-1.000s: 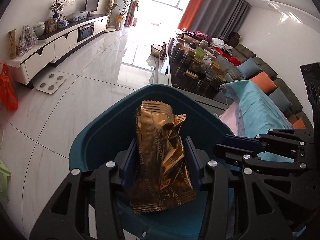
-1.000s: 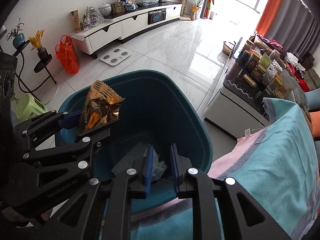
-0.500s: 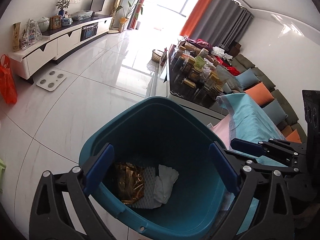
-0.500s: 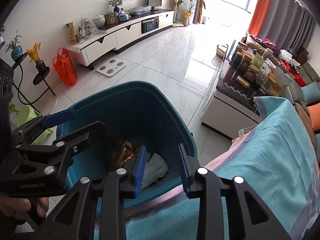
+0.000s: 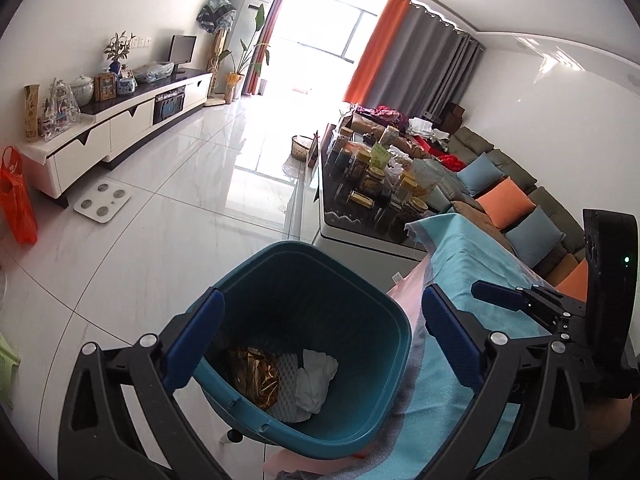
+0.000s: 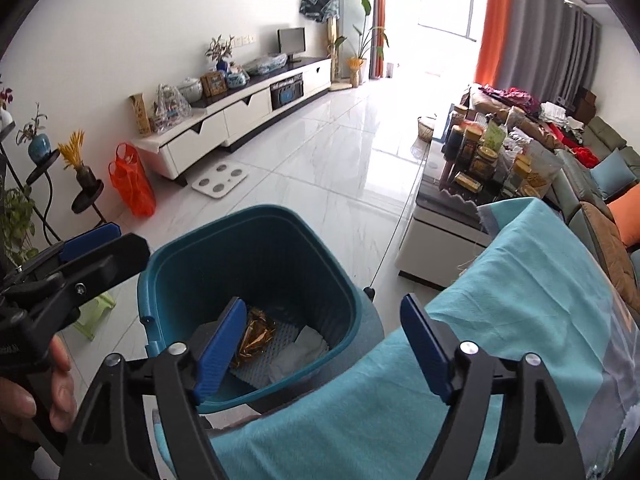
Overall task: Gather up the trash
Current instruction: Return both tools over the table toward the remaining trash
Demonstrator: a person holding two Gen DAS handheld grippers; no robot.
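Observation:
A teal bin (image 5: 360, 360) stands on the floor beside a cloth-covered seat. At its bottom lie a gold snack wrapper (image 5: 256, 376), a white foam net (image 5: 285, 390) and a crumpled white tissue (image 5: 316, 376). My left gripper (image 5: 320, 340) hovers above the bin, open wide and empty. In the right wrist view the bin (image 6: 248, 240) holds the same wrapper (image 6: 258, 336) and tissue (image 6: 304, 344). My right gripper (image 6: 323, 348) hangs over the bin's near rim; its jaws are opening with nothing between them. The left gripper (image 6: 92, 248) shows at the left.
A teal cloth (image 6: 500, 300) covers the seat at the right. Behind it is a low table crowded with jars (image 5: 372, 184). A TV cabinet (image 5: 120, 128), an orange bag (image 6: 132, 184), a scale (image 5: 102, 202), a green stool (image 6: 94, 312) and a plant stand (image 6: 40, 168) line the left.
The left gripper opened and the gold wrapper fell into the bin. The right gripper let go of the white tissue and spread. Both grippers rose away from the bin.

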